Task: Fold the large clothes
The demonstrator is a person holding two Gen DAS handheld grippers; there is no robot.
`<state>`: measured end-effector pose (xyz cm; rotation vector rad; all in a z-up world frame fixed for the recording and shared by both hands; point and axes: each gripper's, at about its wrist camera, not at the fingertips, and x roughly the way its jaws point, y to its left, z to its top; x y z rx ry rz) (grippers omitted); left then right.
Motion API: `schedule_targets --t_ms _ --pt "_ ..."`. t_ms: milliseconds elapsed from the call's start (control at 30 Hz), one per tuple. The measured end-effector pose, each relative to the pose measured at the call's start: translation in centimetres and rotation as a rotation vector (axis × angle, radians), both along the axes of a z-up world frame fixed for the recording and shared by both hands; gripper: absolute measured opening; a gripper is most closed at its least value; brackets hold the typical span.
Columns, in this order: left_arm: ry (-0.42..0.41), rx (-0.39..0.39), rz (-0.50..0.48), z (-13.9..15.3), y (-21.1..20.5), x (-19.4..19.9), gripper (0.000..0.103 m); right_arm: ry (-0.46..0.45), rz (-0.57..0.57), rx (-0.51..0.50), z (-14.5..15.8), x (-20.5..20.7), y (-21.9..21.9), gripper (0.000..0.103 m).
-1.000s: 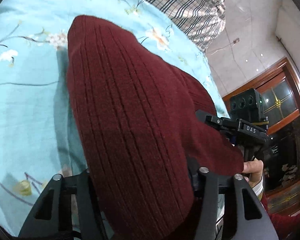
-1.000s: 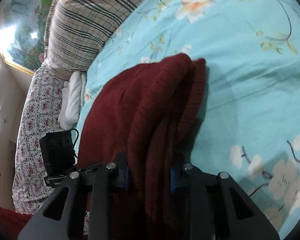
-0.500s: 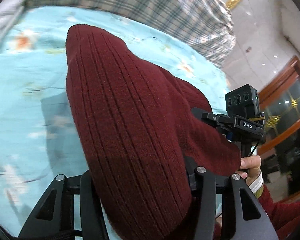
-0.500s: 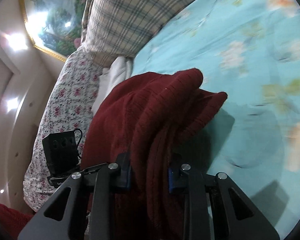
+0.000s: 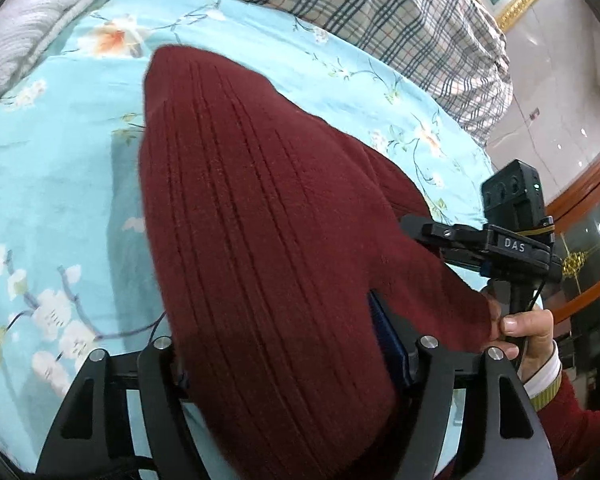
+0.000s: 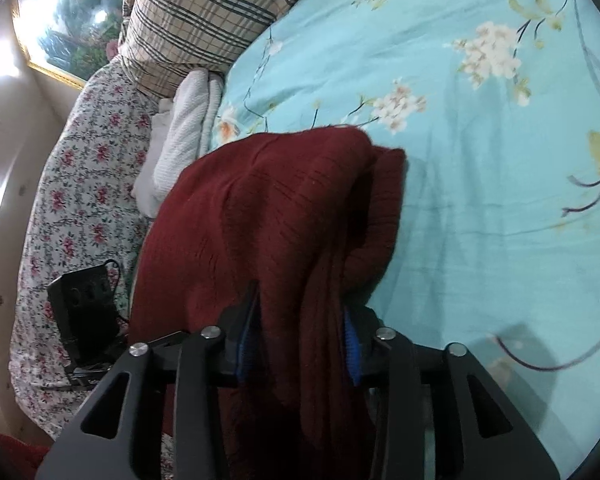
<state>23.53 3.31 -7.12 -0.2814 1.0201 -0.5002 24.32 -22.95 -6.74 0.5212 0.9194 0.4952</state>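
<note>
A dark red ribbed knit sweater [image 5: 268, 216] hangs between both grippers above the light blue floral bedsheet [image 5: 56, 184]. My left gripper [image 5: 288, 344] is shut on a thick bunch of the sweater; the cloth covers its fingertips. My right gripper [image 6: 300, 320] is shut on the sweater [image 6: 268, 208], which drapes forward over the jaws with a folded edge toward the sheet [image 6: 480, 208]. The right gripper also shows in the left wrist view [image 5: 432, 228], at the sweater's right edge, held by a hand. The left gripper's camera body [image 6: 84, 308] shows in the right wrist view.
A plaid pillow [image 5: 340, 4] lies at the head of the bed, also in the right wrist view [image 6: 204, 12]. A white folded towel [image 6: 180, 136] and a floral quilt [image 6: 84, 184] lie beside it. A wooden cabinet [image 5: 588, 216] stands past the bed's right edge.
Both grippers have carried the sweater toward the head of the bed; the plaid pillow and white towel have come further into view. Both stay shut on the cloth.
</note>
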Motion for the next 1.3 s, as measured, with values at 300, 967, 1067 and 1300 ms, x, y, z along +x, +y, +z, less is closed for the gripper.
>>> schedule_targets --t_ms 300,967,1067,1300 --pt "-0.192 0.055 0.135 4.5 4.3 -8.4 0.071 -0.090 -0.046 -0.083 4.0 -0.9 0.7 0.044" --pt "-0.202 0.047 -0.157 2.2 -2.4 -8.0 0.032 -0.028 -0.115 -0.195 1.2 0.4 0.7 0.007" --pt "-0.209 0.059 -0.152 1.9 -2.9 -8.1 0.032 -0.043 -0.150 -0.226 2.1 -0.1 0.8 0.014" --pt "-0.211 0.048 -0.115 1.6 -2.3 -8.3 0.030 -0.172 -0.154 -0.193 6.0 -2.8 2.9 0.016"
